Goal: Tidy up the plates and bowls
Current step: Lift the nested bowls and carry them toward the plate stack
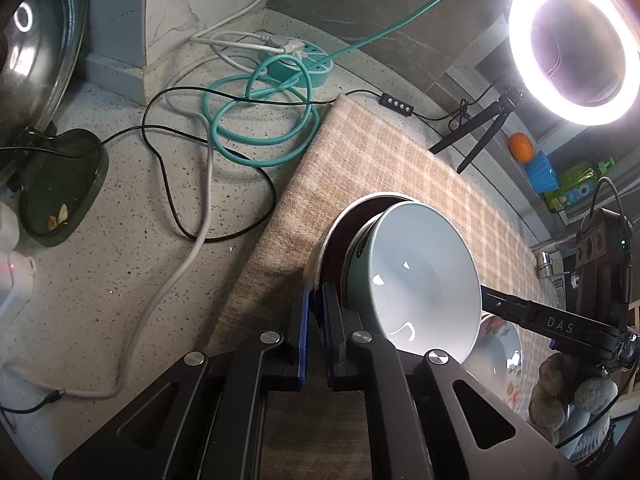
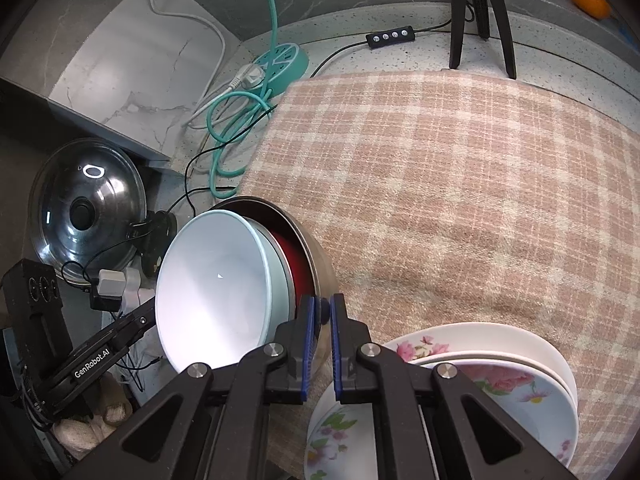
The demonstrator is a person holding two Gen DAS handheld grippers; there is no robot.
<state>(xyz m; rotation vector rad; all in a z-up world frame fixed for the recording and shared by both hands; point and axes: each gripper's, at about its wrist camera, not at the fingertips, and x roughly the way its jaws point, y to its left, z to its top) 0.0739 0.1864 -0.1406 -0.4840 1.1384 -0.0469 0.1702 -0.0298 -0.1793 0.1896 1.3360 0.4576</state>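
A pale blue bowl (image 1: 424, 276), glossy inside, sits nested in a red dish and a steel bowl (image 2: 316, 256), the stack tipped on edge above the checked cloth (image 2: 460, 184) on the table. Left gripper (image 1: 316, 300) and right gripper (image 2: 325, 312) each pinch the steel rim. Flowered plates (image 2: 500, 384) lie nearby.

glaring ring light (image 1: 574, 46); sharp frames, fisheye-bent, dark corners.

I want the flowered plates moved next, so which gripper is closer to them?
Right. The right gripper clamps the bowl stack by its rim, right beside the flowered plates. The left gripper clamps the stack's opposite rim, with the bowls between it and the plates.
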